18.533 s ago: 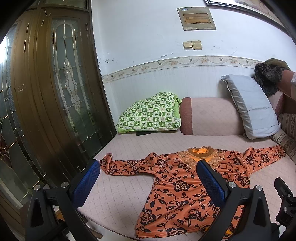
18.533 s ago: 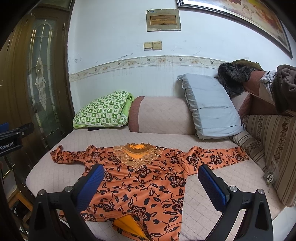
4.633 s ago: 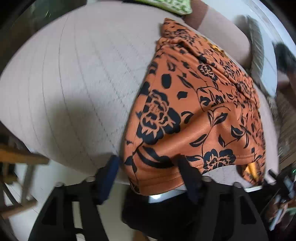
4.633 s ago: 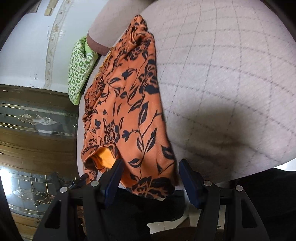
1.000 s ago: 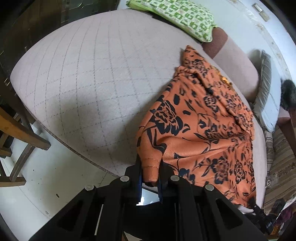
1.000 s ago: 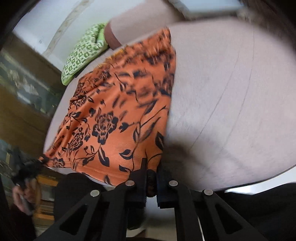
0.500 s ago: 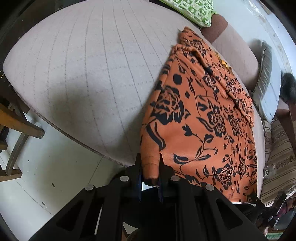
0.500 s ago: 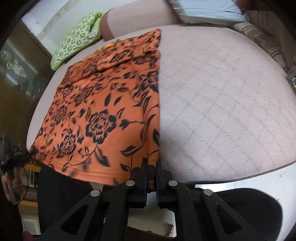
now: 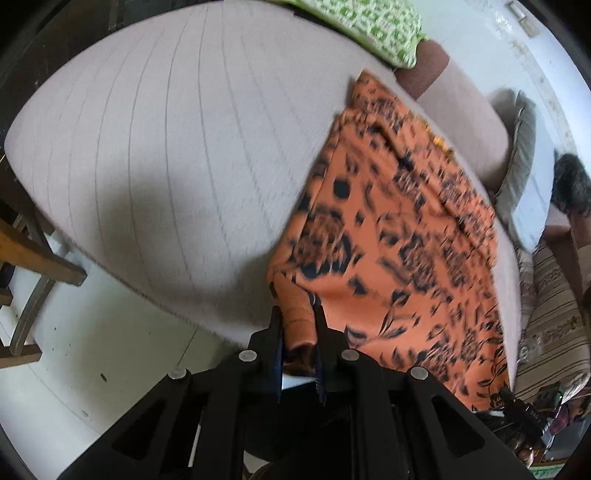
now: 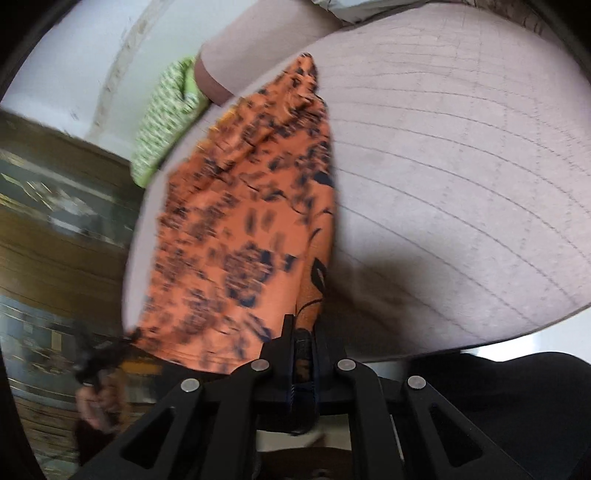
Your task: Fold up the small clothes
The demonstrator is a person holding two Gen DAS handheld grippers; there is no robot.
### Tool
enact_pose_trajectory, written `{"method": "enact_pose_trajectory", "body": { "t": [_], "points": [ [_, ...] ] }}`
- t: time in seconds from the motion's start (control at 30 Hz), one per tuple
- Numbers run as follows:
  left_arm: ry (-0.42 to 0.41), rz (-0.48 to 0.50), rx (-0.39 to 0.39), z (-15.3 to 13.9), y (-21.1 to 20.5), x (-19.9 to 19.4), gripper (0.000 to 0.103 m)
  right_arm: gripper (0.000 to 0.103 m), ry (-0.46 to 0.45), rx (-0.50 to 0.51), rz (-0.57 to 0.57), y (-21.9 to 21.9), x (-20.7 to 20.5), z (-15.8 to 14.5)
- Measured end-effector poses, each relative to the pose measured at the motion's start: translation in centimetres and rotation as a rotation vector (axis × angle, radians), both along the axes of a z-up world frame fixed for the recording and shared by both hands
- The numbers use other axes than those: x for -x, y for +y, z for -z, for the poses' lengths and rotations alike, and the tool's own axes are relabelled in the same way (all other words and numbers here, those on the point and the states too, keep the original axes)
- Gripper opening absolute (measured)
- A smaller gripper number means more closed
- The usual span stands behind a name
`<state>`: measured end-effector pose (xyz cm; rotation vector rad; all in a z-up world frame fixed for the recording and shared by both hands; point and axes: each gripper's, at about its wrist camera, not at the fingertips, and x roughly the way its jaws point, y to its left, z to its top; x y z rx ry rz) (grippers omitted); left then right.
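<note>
An orange blouse with a black flower print (image 9: 399, 236) lies lengthwise on the pink quilted bed (image 9: 166, 147), sleeves folded in, its neck end toward the pillows. My left gripper (image 9: 298, 332) is shut on the blouse's near left hem corner at the bed's front edge. In the right wrist view the same blouse (image 10: 243, 221) stretches away from my right gripper (image 10: 303, 332), which is shut on the near right hem corner. The hem hangs taut between the two grippers. Both views are motion-blurred.
A green checked pillow (image 9: 369, 22), a pink bolster (image 9: 461, 99) and a grey pillow (image 9: 521, 147) line the far wall. A wooden chair (image 9: 26, 266) stands on the white floor at the left. A striped sofa arm (image 9: 546, 310) is at the right. A wooden cabinet (image 10: 55, 221) flanks the bed.
Both grippers keep their hold on the hem corners. The right gripper has rolled and shifted sideways, so the blouse now slants left in its view. The left view barely shifted.
</note>
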<state>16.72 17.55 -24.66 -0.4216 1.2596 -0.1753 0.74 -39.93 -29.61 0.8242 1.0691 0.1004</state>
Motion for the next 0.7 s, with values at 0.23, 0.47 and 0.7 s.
{"method": "enact_pose_trajectory", "body": {
  "t": [0.23,0.47,0.7],
  "points": [
    [-0.124,-0.037,-0.014,-6.2,1.4,-5.7,0.01,0.007,-0.144,-0.152,0.058,-2.8,-2.9,-4.8],
    [-0.1,-0.018,-0.076,-6.1,2.2,-6.3,0.065,0.007,-0.133,-0.11,0.094,-3.9,-7.2,-5.3],
    [0.084,-0.015,0.011,2.4,3.8,-1.8,0.065,0.007,0.002,-0.144,0.096,-2.5,-7.3,0.1]
  ]
}}
